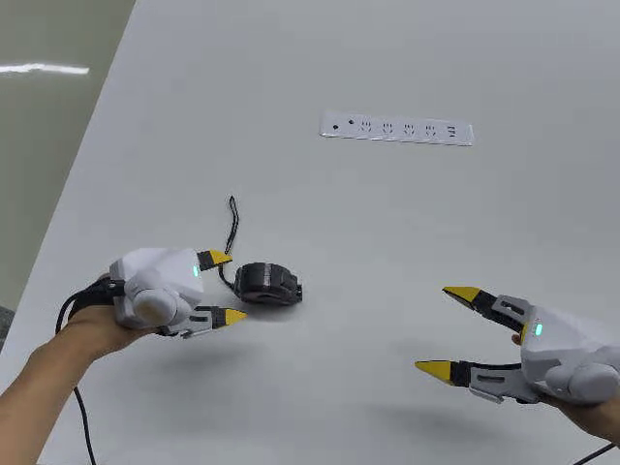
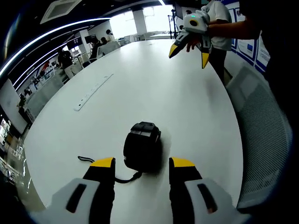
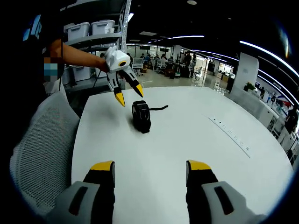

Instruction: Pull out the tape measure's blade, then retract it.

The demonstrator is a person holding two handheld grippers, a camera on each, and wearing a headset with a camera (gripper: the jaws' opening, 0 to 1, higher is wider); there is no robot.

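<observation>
Sitting on the white worktop (image 1: 387, 223) is the black tape measure (image 1: 268, 283), and its blade is not pulled out. Its thin black strap (image 1: 232, 228) runs off toward 12 o'clock in the head view. The left gripper (image 1: 228, 287) is at 9 o'clock from the tape measure. Its yellow-tipped fingers are spread wide and hold nothing, and the tape measure sits just in front of them. The right gripper (image 1: 448, 330) is well apart at 4 o'clock, and its fingers are wide too, with nothing in them. A white power strip (image 1: 396, 128) lies at 1 o'clock.
</observation>
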